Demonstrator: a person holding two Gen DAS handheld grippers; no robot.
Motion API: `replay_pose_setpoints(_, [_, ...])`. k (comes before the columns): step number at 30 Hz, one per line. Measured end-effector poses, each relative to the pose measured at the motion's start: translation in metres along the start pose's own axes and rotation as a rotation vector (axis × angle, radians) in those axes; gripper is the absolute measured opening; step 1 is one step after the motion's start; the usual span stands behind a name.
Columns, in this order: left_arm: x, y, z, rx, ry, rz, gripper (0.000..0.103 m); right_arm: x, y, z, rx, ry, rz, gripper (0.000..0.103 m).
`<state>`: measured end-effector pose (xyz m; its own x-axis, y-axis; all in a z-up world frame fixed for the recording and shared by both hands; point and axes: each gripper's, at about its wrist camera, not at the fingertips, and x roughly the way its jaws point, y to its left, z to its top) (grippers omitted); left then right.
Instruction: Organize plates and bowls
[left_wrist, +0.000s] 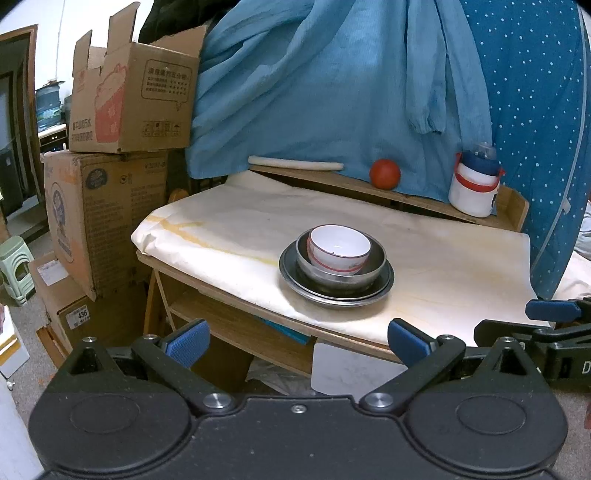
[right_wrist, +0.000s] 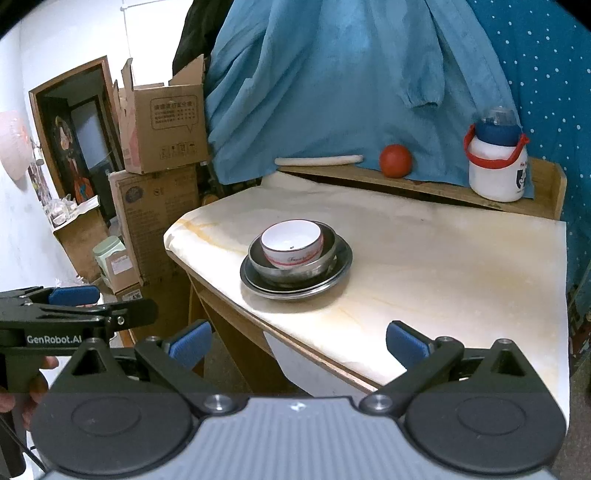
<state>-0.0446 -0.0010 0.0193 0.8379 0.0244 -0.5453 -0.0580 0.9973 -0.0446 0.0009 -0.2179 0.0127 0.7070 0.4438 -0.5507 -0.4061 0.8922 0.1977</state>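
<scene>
Left claw (left_wrist: 297, 341): jaws spread wide, nothing between the blue pads (left_wrist: 188, 343), sitting low centre of the left wrist view, short of the tabletop's near edge. Right claw (right_wrist: 299, 341): same, wide and empty, low centre of the right wrist view, just over the near edge of the tabletop. Each claw also shows in the other's view: the right claw at the right edge of the left wrist view (left_wrist: 554, 325), the left claw at the left edge of the right wrist view (right_wrist: 74, 306), seen side-on.

Dishes are stacked in one nest at the middle of both frames, on the pale marble-pattern tabletop (left_wrist: 443, 266):
- dark round metal plate (left_wrist: 295, 284) at the bottom, flat on the tabletop
- grey stainless-steel bowl (left_wrist: 317, 271) sitting in the plate
- white ceramic bowl with a red band (left_wrist: 338, 249) inside the steel bowl, tilted slightly, upright and empty.

Stack is well apart from both claws and clear of the tabletop's edges.

Raised wooden ledge (left_wrist: 424, 197) at the back of the tabletop, upper right of frame, carries a red round ball-like object (left_wrist: 385, 174), a white bottle with blue cap and red handle (left_wrist: 474, 186) and a long pale rod (left_wrist: 295, 164). Blue cloth (left_wrist: 332, 92) hangs behind them. Stacked brown cardboard boxes (left_wrist: 129, 110) fill the left of the frame.
</scene>
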Motion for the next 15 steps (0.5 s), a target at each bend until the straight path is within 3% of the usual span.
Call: replay_pose_setpoints(15, [0.0033,-0.001,-0.0002,0.003,0.006,-0.003,0.102,0.0003,0.0004,0.0,0.002,0.002,-0.001,0.103])
